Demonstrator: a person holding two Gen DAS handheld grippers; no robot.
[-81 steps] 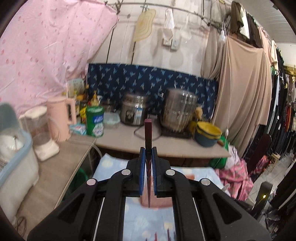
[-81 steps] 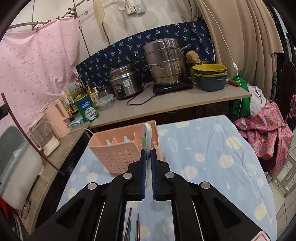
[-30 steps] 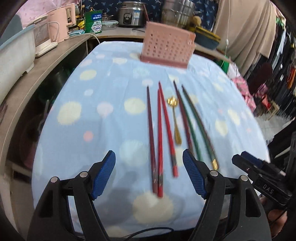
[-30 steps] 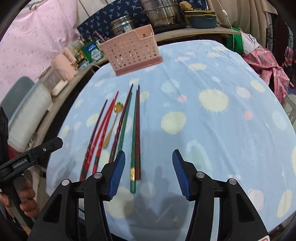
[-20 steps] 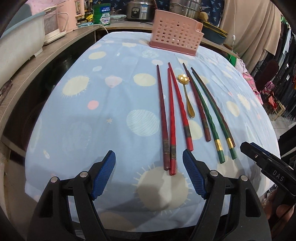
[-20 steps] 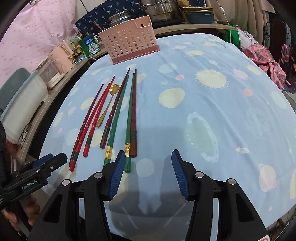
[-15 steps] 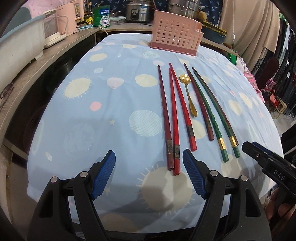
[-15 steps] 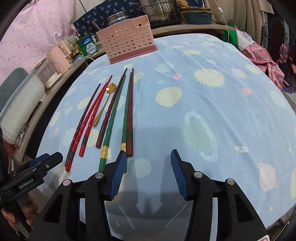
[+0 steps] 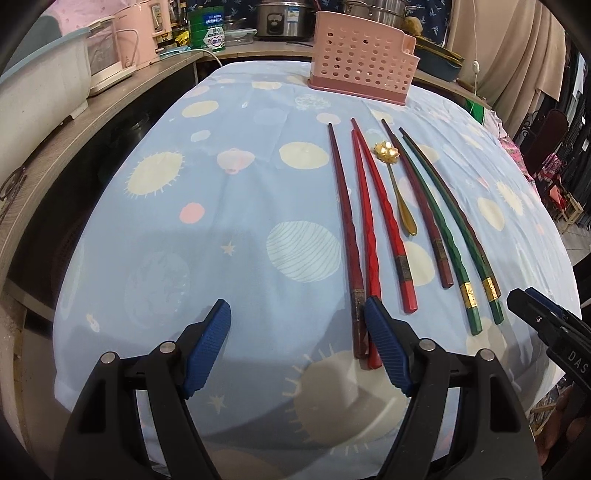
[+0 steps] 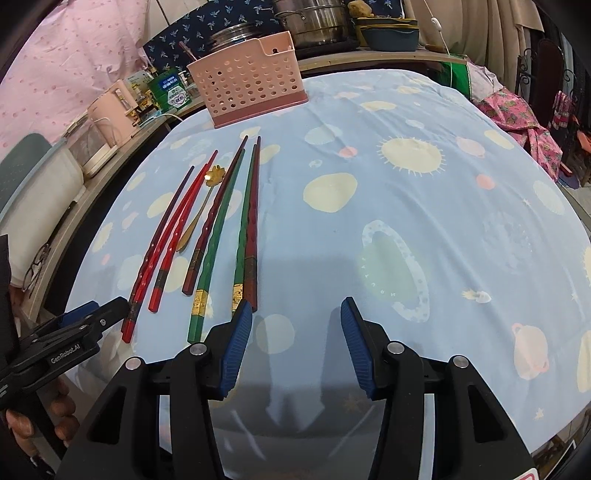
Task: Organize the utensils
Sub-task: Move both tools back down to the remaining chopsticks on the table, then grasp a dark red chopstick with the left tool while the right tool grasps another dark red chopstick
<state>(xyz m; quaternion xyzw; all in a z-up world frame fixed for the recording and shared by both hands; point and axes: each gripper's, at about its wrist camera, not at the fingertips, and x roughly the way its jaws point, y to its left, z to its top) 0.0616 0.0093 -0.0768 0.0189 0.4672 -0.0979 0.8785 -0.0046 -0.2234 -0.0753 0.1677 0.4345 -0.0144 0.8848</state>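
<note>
Several chopsticks lie side by side on the blue cloth: red ones, dark red ones and green ones. A gold spoon lies among them. A pink perforated basket stands at the far end. My left gripper is open, its right pad by the near ends of the leftmost chopsticks. My right gripper is open, its left pad at the near ends of the rightmost pair.
The blue patterned cloth covers the table. A wooden counter on the left holds a pink kettle and a blender. Pots and bowls stand behind the basket. Pink fabric lies off the right edge.
Both grippers were shut on utensils raised near the basket; now they are open, empty and low at the table's near edge. Over the last second they edged closer to the chopstick ends.
</note>
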